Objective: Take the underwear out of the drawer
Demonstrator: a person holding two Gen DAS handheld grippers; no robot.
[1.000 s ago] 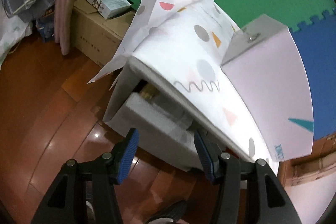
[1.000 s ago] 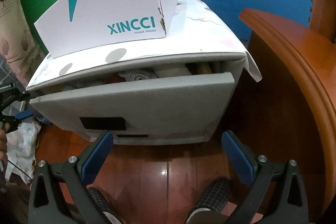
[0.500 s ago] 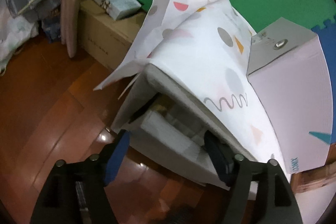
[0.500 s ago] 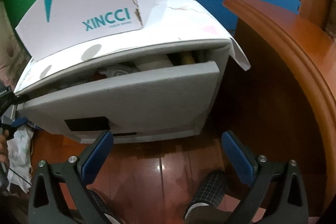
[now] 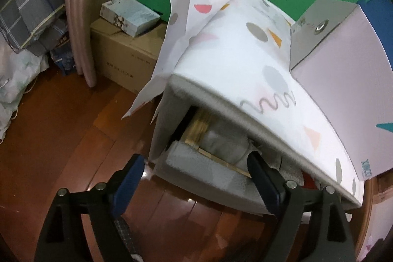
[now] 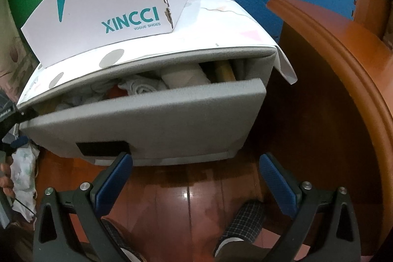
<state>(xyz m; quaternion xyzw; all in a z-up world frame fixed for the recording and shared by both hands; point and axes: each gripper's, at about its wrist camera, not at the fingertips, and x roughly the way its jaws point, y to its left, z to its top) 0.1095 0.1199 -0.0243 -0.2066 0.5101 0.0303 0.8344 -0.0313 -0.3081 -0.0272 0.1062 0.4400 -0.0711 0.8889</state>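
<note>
A grey felt drawer (image 6: 147, 124) stands partly pulled out of a grey cabinet. Folded grey and white underwear (image 6: 140, 87) and some red cloth lie in its gap. In the left wrist view the drawer's left front corner (image 5: 203, 168) lies between the jaws of my left gripper (image 5: 195, 158), which are opening; the pads do not press on it. Rolled grey cloth (image 5: 226, 144) shows just past the rim. My left gripper (image 6: 21, 127) also appears at the drawer's left end in the right wrist view. My right gripper (image 6: 195, 158) is open and holds nothing, low before the drawer front.
A white XINCCI shoe box (image 6: 110, 4) sits on patterned paper (image 5: 233, 46) covering the cabinet top. Brown wooden furniture (image 6: 331, 65) stands close on the right. A cardboard box (image 5: 122, 60) and a curtain (image 5: 81, 16) are at the left. The person's checked slippers (image 6: 245, 220) are on the wooden floor.
The left gripper's jaws have widened off the drawer's corner. The drawer has come further out, and more of the clothes inside shows. The right gripper has stayed open.
</note>
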